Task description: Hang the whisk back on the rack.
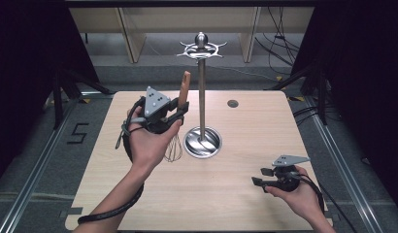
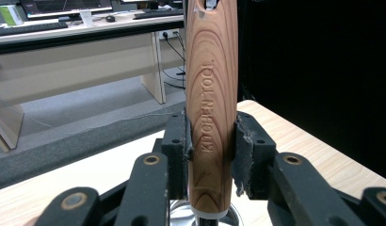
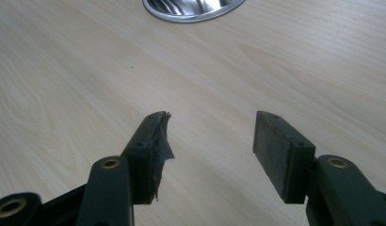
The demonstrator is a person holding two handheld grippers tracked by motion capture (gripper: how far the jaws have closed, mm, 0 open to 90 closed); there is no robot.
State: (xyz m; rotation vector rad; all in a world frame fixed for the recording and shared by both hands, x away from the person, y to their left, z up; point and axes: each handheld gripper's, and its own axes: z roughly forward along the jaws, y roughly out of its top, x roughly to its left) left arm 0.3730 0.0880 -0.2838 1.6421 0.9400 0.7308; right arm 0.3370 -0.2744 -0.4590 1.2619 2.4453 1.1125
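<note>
The left gripper point(image 1: 180, 108) is clamping the wooden handle point(image 2: 212, 117) of a whisk point(image 1: 174, 145); in the left gripper view both pads are pressing on the wood, one on each side. The whisk is hanging upright above the table point(image 1: 245, 145), handle up toward twelve o'clock and wire head down at six o'clock, just beside the round steel base point(image 1: 202, 142) of the utensil stand point(image 1: 201, 82). Seen from the stand's pole, the whisk is at about nine o'clock.

I judge that the hanging step is in hand: the whisk is lifted but is not yet on a hook point(image 1: 190, 48). The next move is probably calling for raising the handle up to the hooks at the stand's top and bringing its hole over one of them.

The right gripper point(image 1: 262, 176) is resting low near the table at about five o'clock from the base, its jaws standing apart with nothing between them.
</note>
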